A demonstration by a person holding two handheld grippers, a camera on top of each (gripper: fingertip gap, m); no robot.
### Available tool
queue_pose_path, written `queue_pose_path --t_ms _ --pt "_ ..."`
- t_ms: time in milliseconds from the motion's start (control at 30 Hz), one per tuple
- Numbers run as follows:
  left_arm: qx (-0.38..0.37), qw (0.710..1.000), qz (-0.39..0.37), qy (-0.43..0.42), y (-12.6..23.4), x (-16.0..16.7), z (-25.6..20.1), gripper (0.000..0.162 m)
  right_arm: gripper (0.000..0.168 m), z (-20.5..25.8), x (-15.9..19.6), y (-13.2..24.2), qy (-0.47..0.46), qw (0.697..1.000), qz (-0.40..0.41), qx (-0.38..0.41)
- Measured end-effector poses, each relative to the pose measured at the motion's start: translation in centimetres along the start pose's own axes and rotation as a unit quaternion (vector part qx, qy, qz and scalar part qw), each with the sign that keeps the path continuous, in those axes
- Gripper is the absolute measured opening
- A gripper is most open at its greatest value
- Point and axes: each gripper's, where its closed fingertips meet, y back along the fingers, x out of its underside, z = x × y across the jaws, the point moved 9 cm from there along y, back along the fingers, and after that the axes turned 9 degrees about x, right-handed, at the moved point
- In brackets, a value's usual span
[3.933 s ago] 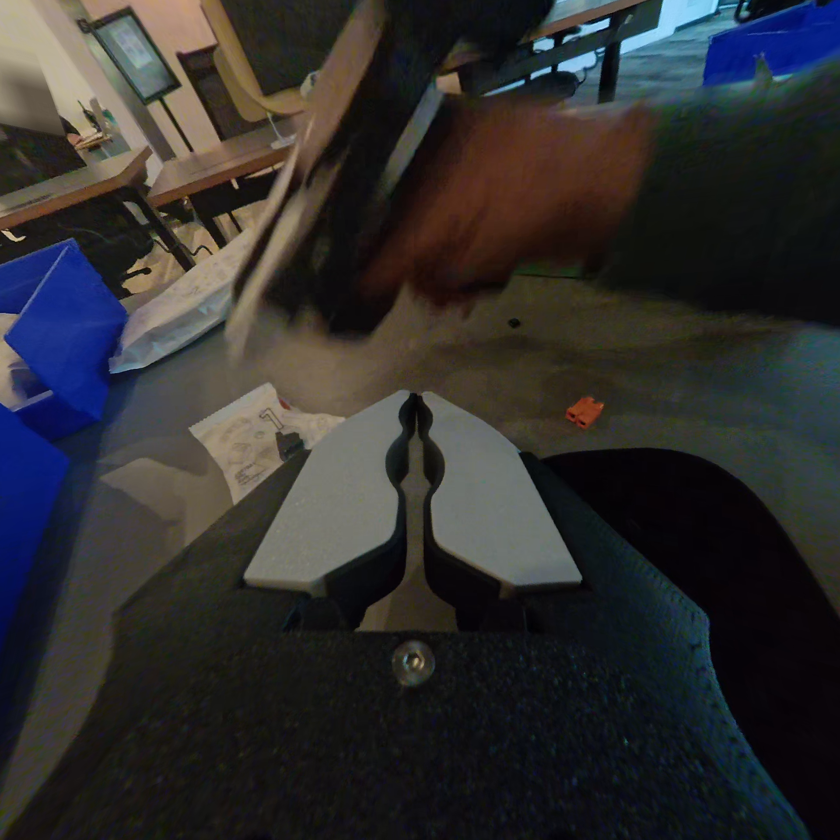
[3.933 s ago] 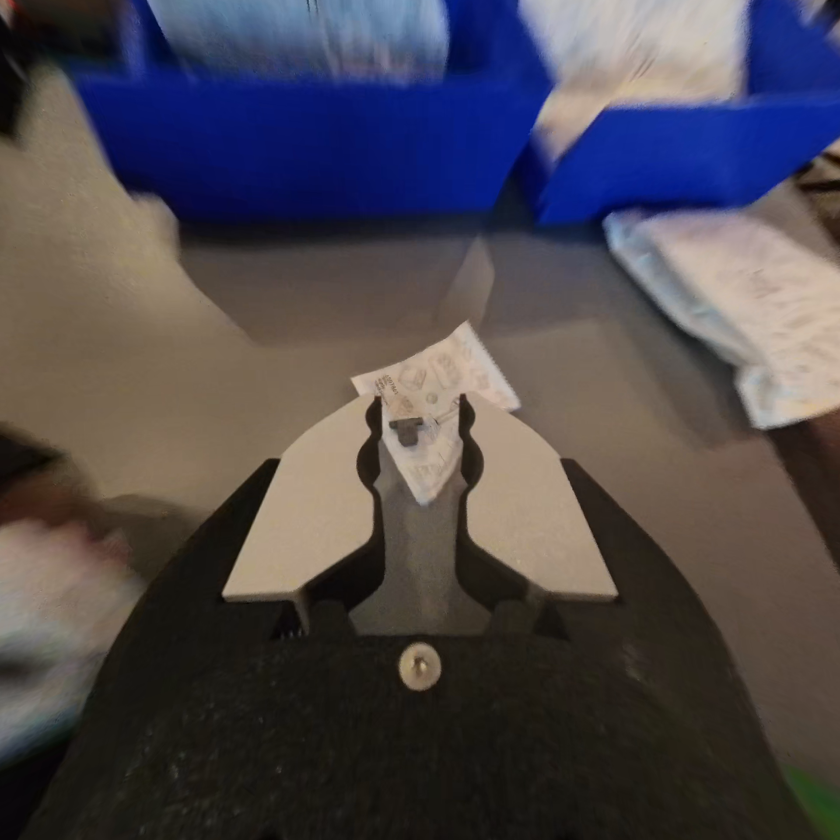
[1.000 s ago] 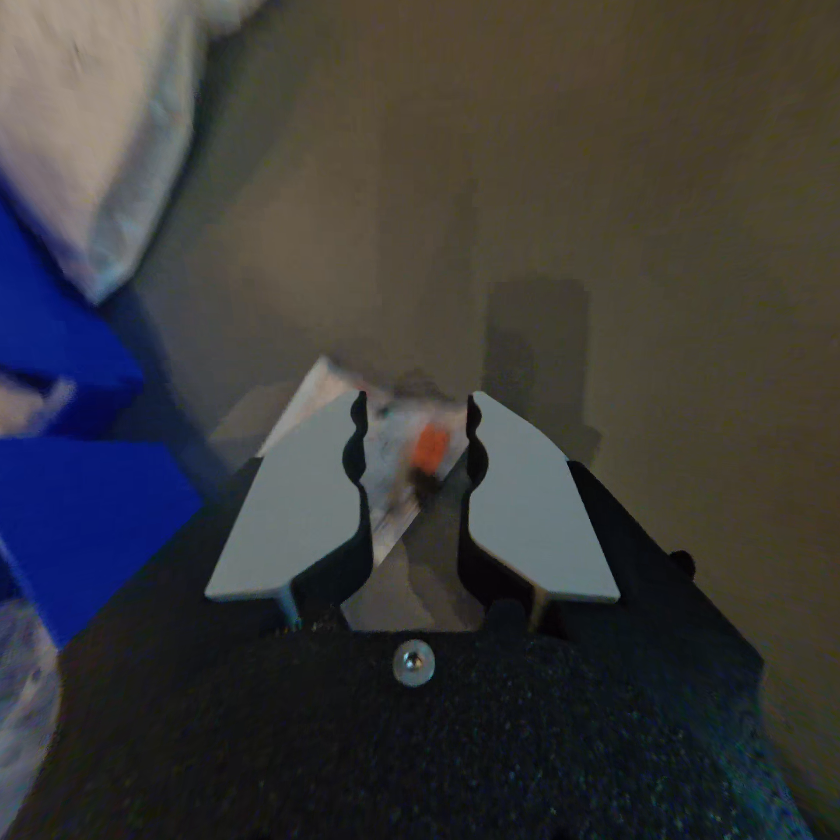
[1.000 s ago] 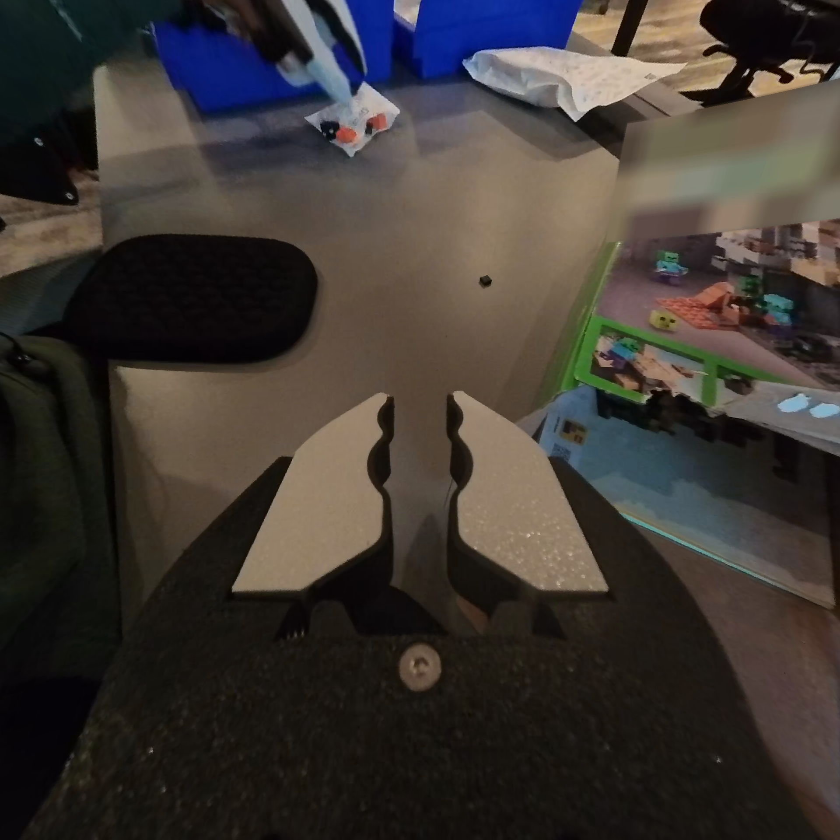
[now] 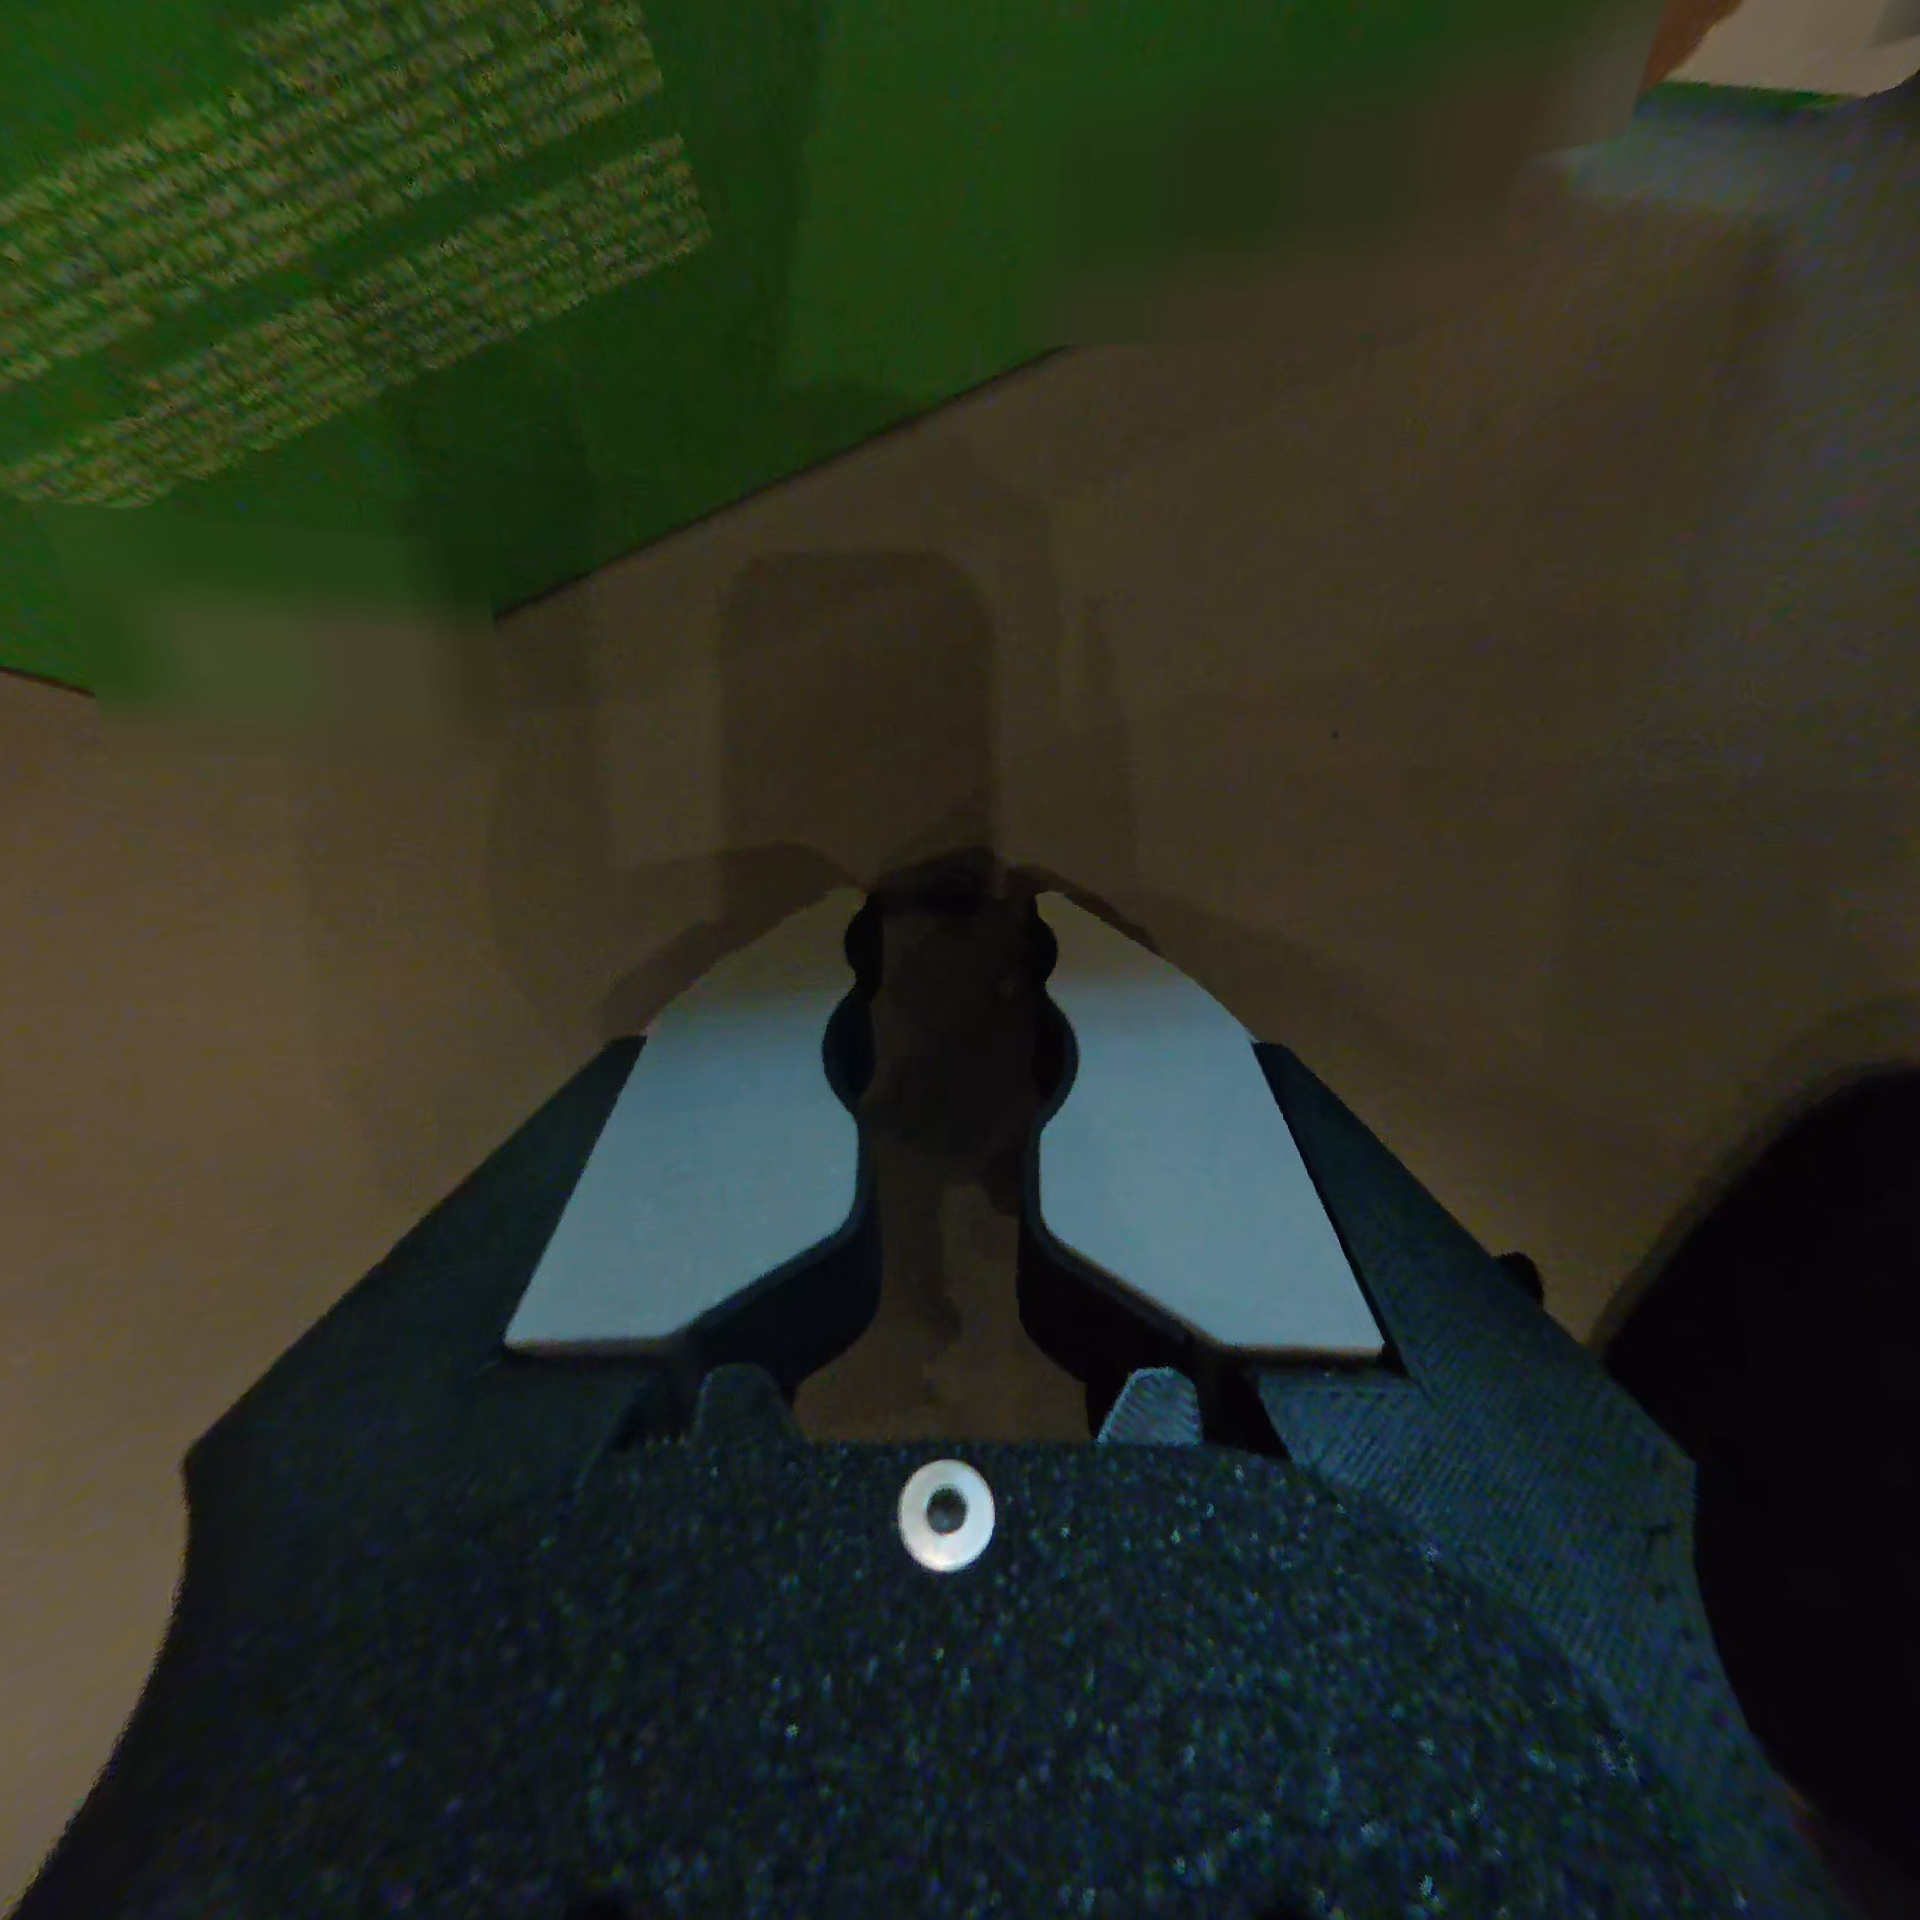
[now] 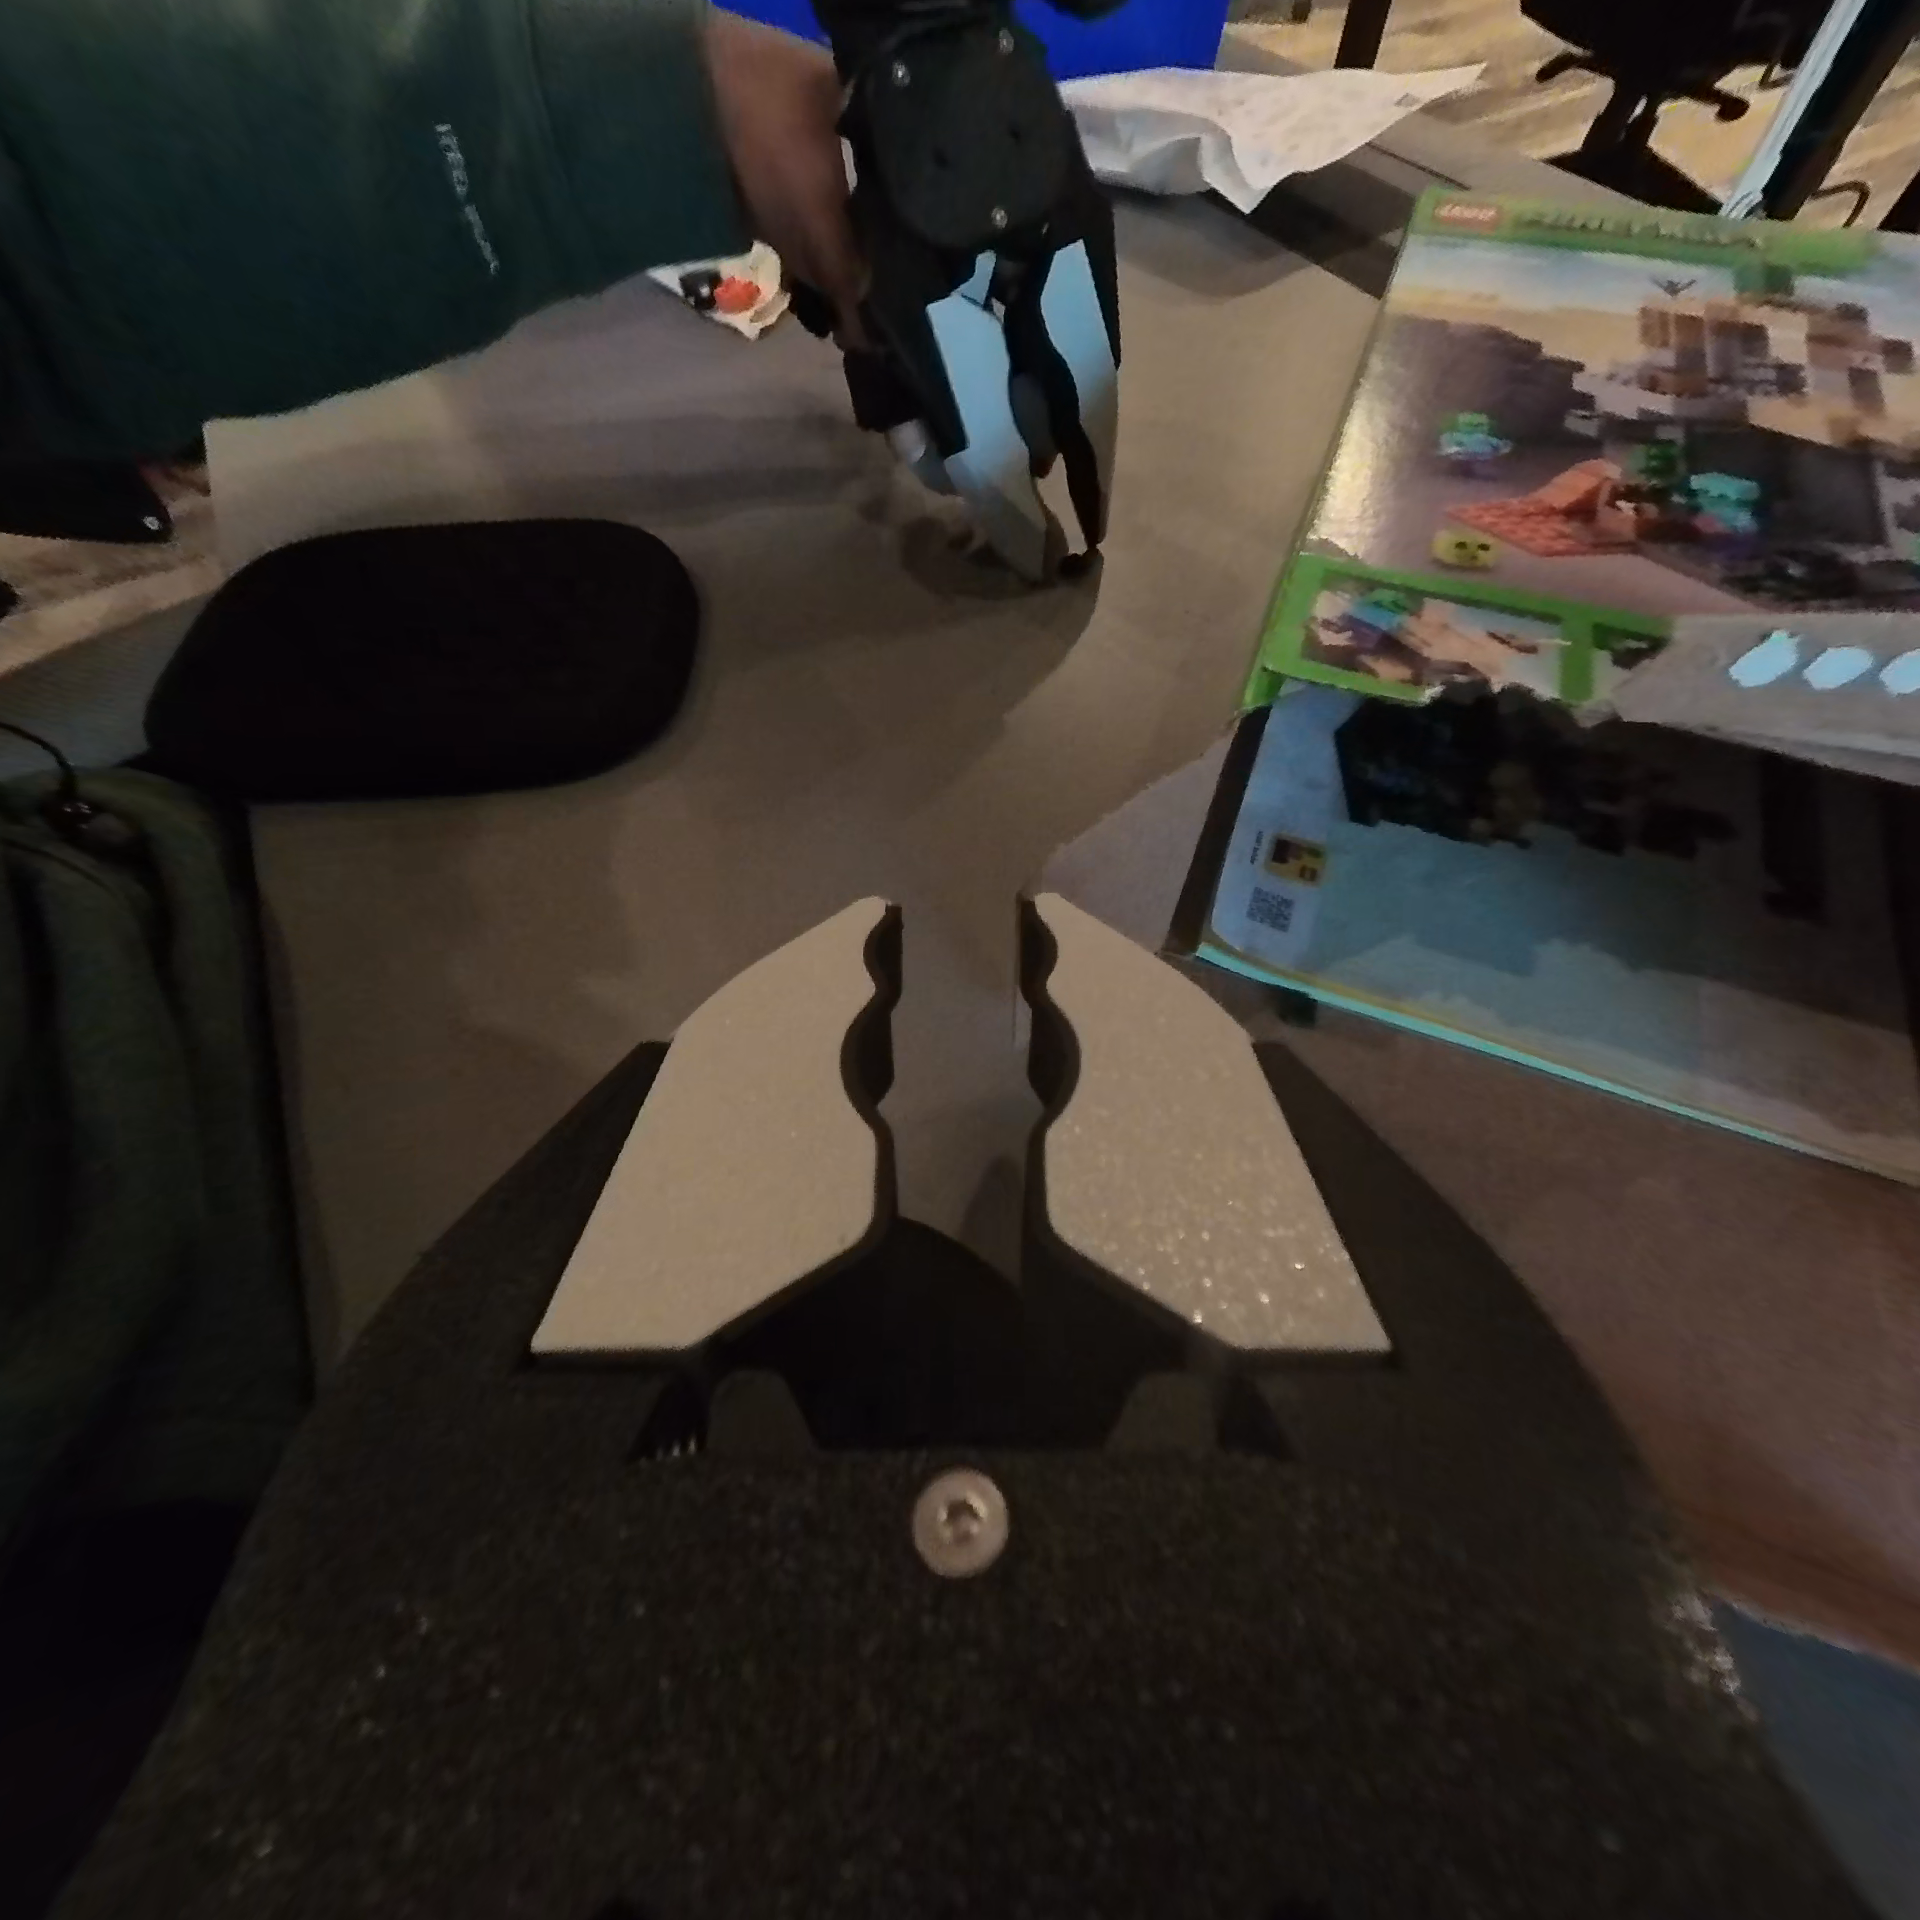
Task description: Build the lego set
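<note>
- The right tongs [image 6: 956,914] hang over the near part of the table [image 6: 727,1039]. Their jaws stand apart with nothing between them.
- A black pad [image 6: 416,655] lies ahead and to their left, and the printed set box [image 6: 1558,499] lies ahead and to their right.
- Farther ahead, the left tongs [image 6: 1055,551] point steeply down, with their tips at the table. The jaws stand parted around a tiny black piece [image 6: 1075,564].
- In the left wrist view the piece [image 5: 951,885] sits right at the tip line of the left tongs [image 5: 951,909], dead ahead and centred. It is not yet pinched.
- The piece is too small to show a long axis.
- The left tongs are far nearer to it, so I judge that closing them is the coming move.
- The small bag of orange bits [image 6: 738,291] lies beyond, behind the left tongs.
- A second ago the left tongs hovered over that bag and the black piece lay alone in mid-table. Now they have crossed to the piece. The right tongs have barely shifted.
</note>
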Motion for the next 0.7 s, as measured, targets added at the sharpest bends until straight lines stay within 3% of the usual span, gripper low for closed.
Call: queue_pose_path --t_ms 233,533,700 --pt "0.007 1.0 0.001 -0.013 -0.3 -0.3 -0.3 0.01 0.021 0.2 -0.1 -0.1 -0.001 1.0 -0.006 -0.001" --pt "-0.024 0.999 -0.007 -0.025 0.1 0.2 -0.8 0.009 0.021 0.2 0.1 0.4 -0.006 1.0 -0.01 0.005" --pt "-0.067 0.997 -0.038 -0.005 2.9 2.4 -2.7 0.008 0.021 0.0 0.1 0.6 -0.008 1.0 -0.012 0.006"
